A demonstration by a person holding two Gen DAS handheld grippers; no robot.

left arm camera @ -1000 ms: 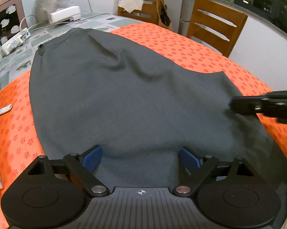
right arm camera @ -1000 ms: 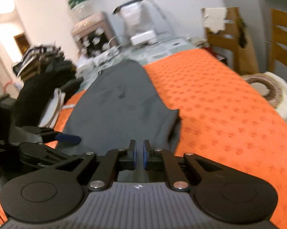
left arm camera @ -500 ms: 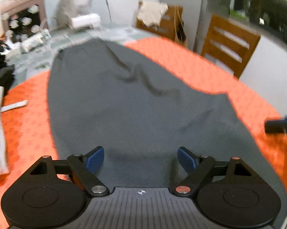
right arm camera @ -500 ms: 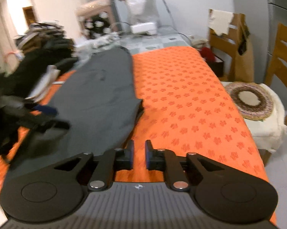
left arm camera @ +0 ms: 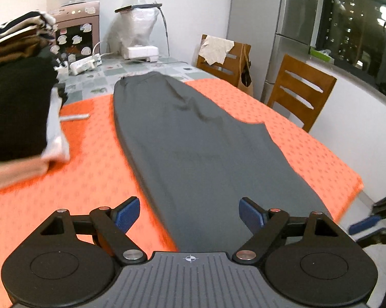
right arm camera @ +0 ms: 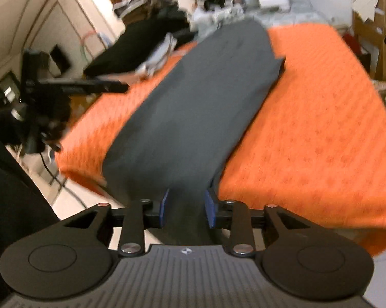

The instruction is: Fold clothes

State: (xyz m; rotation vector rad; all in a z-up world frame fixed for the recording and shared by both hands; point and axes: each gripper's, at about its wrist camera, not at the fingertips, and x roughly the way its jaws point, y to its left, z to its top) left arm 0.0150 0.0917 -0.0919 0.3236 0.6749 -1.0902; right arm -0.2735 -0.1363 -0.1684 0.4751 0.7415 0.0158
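Garment: dark grey trousers (left arm camera: 193, 138), apparently already doubled leg on leg, lying lengthwise on the orange cloth (left arm camera: 308, 154) from the near table edge to the far end, where the waistband sits by the tiled tabletop.
Near end: the hem end runs to the near edge of the table; in the right wrist view it seems to hang a little over the edge, though blur makes this uncertain.
Left gripper (left arm camera: 190, 214): jaws wide apart, empty, hovering over the near part of the trousers; the blue pads (left arm camera: 127, 214) are clear of the fabric.
Right gripper (right arm camera: 185, 208): jaws opening, partly apart, with the near end of the trousers (right arm camera: 193, 102) seen between them; the pads do not look pressed on the cloth, so I judge nothing is held.
Surroundings: a stack of clothes (left arm camera: 15, 97) at the left, wooden chairs (left arm camera: 301, 95) at the right, a power strip (left arm camera: 86, 63) at the far end.
Handling: light, soft and limp; it will sag and crease where lifted and slide easily on the cloth beneath, so one-corner lifts would skew it.
Where to grip: both near corners at the hem, one per gripper, pinching all layers together, then carry that end towards the waistband.
Risk: catching only the top layer, or the orange cloth with it.
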